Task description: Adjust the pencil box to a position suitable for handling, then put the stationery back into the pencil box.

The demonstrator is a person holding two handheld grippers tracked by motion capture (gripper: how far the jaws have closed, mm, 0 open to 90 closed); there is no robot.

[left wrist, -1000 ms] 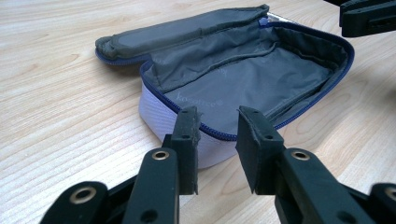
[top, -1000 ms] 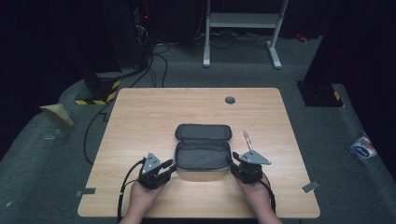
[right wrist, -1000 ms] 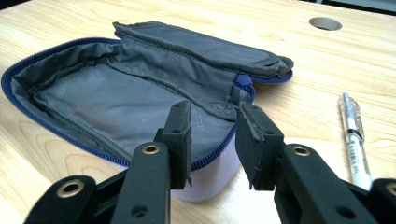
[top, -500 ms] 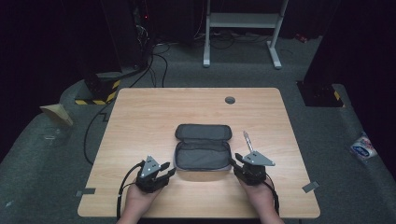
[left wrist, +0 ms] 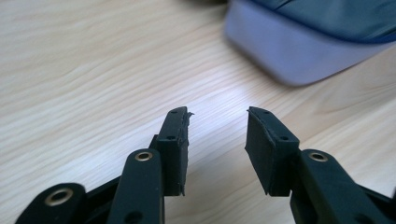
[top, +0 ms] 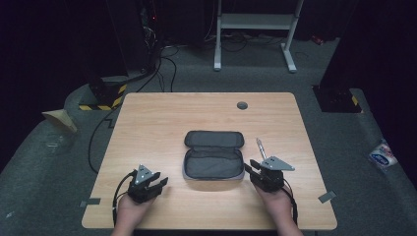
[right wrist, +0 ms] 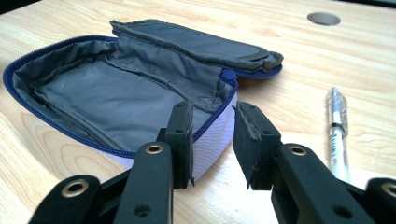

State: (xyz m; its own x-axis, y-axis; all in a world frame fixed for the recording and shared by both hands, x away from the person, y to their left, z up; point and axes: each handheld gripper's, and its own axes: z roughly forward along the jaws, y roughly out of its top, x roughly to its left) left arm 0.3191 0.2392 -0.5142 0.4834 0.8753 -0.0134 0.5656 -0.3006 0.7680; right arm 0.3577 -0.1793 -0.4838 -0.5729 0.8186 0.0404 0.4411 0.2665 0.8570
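Pouch (top: 214, 160) between both hand-held grippers, untouched

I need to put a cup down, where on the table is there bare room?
The far strip between the open pouch and the cable hole is bare, and so is the table's whole left side beyond the left gripper. It is crowded at the right: the pen and right gripper sit beside the pouch.

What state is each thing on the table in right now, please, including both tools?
Pencil case: unzipped, lid folded back, nothing inside.
Pen: lying flat on the table, outside the case.
Left tool: jaws have just been opening, nothing between them.
Right tool: open at the case's corner, gripping nothing.
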